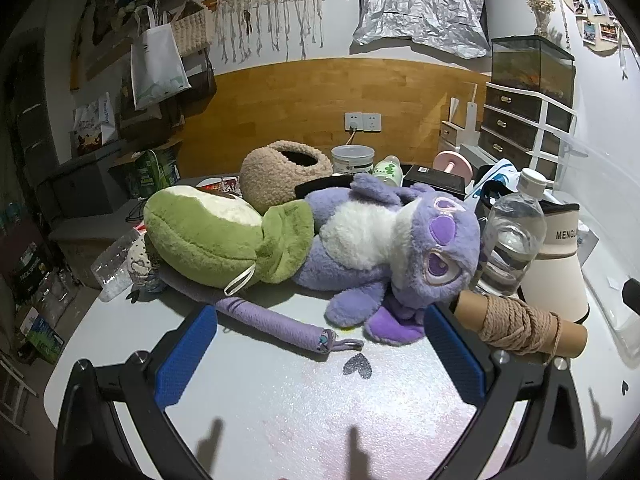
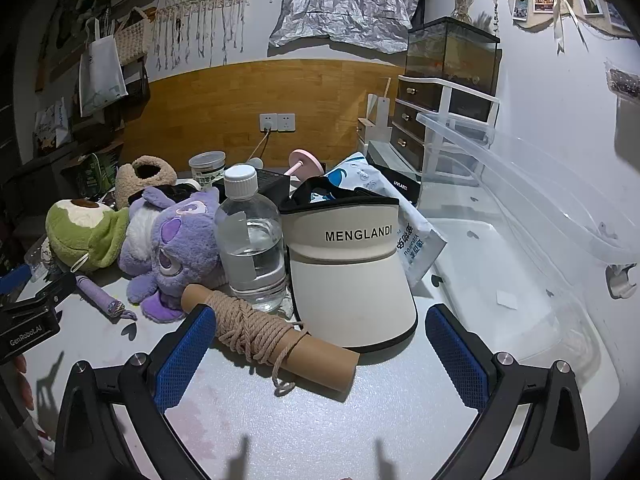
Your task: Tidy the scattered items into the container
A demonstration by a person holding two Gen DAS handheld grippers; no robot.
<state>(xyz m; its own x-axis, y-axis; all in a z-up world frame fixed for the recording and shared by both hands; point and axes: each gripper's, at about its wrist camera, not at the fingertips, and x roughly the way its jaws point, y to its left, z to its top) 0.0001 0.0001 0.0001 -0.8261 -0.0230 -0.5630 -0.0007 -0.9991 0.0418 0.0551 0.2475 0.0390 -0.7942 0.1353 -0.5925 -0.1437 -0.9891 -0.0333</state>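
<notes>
left gripper (image 1: 320, 354) open, empty | right gripper (image 2: 320, 354) open, empty | twine spool (image 2: 269, 335) light, stiff tube, grip bare end | clear bin (image 2: 520, 216) right

A fish tank (image 2: 452, 54) sits atop a drawer unit (image 2: 432, 120) against the wall.

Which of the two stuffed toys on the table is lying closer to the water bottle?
The purple plush: its head rests right beside the water bottle. The green avocado plush lies on the purple one's far side, away from the bottle.
</notes>
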